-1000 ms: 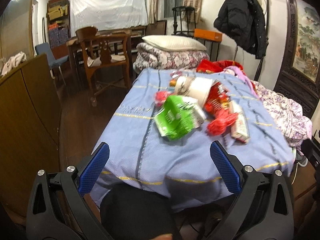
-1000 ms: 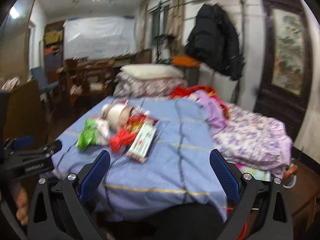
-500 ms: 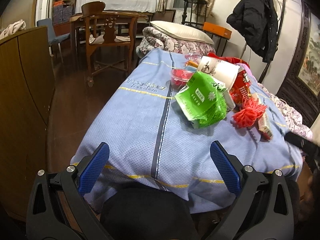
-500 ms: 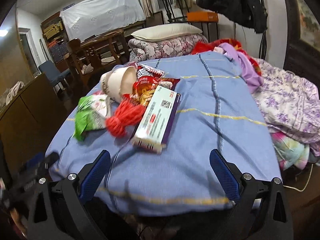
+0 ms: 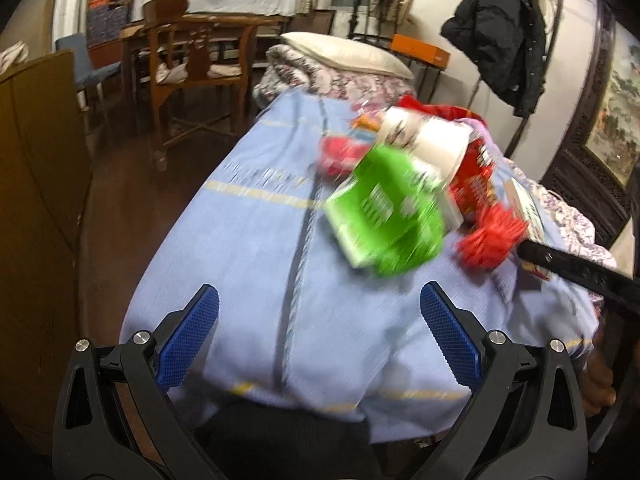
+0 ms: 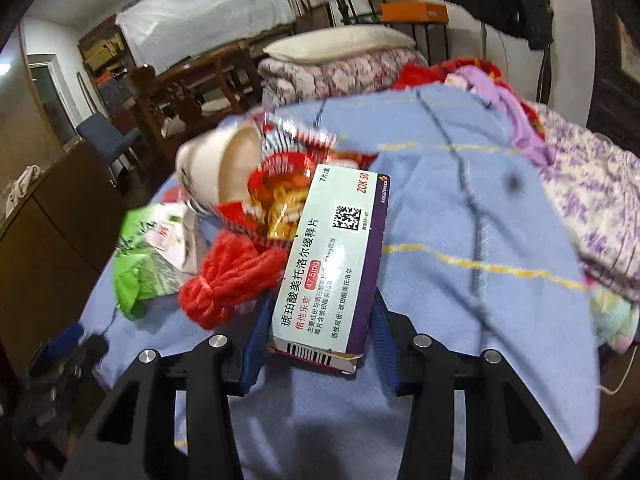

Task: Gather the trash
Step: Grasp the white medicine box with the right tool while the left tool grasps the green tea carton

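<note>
Half a second ago our right gripper [image 6: 318, 328] hung wide open, short of the trash; now its blue fingers [image 6: 256, 344] are closed in on either side of the near end of the box [image 6: 332, 268], which fills the middle of the right view. Our left gripper [image 5: 320, 340] is closer to the pile than before, its jaws as wide apart as they were. The green bag [image 5: 384, 216] now looms larger, blurred, and the right gripper's black arm [image 5: 576, 268] now crosses the left view.

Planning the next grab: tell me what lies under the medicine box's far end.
The medicine box rests on a red snack bag and red yarn; anything beneath those is covered.
</note>
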Demonstrator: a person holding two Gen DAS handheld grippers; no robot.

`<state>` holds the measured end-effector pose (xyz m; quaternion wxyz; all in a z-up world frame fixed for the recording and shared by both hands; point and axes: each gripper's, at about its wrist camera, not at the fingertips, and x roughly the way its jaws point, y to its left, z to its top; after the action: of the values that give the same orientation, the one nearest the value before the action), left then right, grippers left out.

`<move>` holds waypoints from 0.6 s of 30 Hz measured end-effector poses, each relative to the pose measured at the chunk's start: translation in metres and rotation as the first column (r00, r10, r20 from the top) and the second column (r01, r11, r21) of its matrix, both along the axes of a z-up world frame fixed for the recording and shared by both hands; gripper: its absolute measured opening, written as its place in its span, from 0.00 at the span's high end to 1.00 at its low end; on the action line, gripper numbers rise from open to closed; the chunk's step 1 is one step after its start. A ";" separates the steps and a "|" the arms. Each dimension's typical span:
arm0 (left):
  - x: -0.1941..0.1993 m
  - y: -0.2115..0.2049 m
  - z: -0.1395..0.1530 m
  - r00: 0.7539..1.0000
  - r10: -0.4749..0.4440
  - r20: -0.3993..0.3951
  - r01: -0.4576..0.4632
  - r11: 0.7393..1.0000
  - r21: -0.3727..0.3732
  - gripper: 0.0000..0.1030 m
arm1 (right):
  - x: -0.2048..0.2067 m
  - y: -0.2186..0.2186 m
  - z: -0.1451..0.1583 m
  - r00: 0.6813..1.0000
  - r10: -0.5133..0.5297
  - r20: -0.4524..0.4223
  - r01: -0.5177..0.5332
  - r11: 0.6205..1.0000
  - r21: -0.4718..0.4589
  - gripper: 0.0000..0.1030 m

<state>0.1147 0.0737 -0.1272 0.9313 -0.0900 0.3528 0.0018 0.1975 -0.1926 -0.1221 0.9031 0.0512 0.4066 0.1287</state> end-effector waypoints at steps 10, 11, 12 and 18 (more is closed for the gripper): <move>0.077 -0.039 0.011 0.991 -0.135 -0.023 0.134 0.991 -0.026 0.07 | -0.040 -0.075 0.021 0.996 -0.091 0.021 0.091 0.996 0.018 0.54; 0.085 -0.043 0.006 0.990 -0.133 -0.043 0.132 0.991 -0.018 0.07 | -0.041 -0.080 0.020 0.995 -0.099 0.015 0.099 0.995 0.022 0.54; 0.092 -0.045 0.001 0.990 -0.131 -0.059 0.130 0.991 -0.017 0.07 | -0.043 -0.084 0.017 0.994 -0.105 0.009 0.104 0.994 0.028 0.54; 0.113 -0.041 -0.018 0.990 -0.052 -0.133 0.057 0.998 0.036 0.11 | -0.042 -0.098 0.006 0.993 -0.114 -0.021 0.115 0.992 0.054 0.54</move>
<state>0.2275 0.0330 -0.1451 0.9072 -0.0615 0.4160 -0.0105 0.1553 -0.2902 -0.1162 0.9035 0.1005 0.4073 0.0875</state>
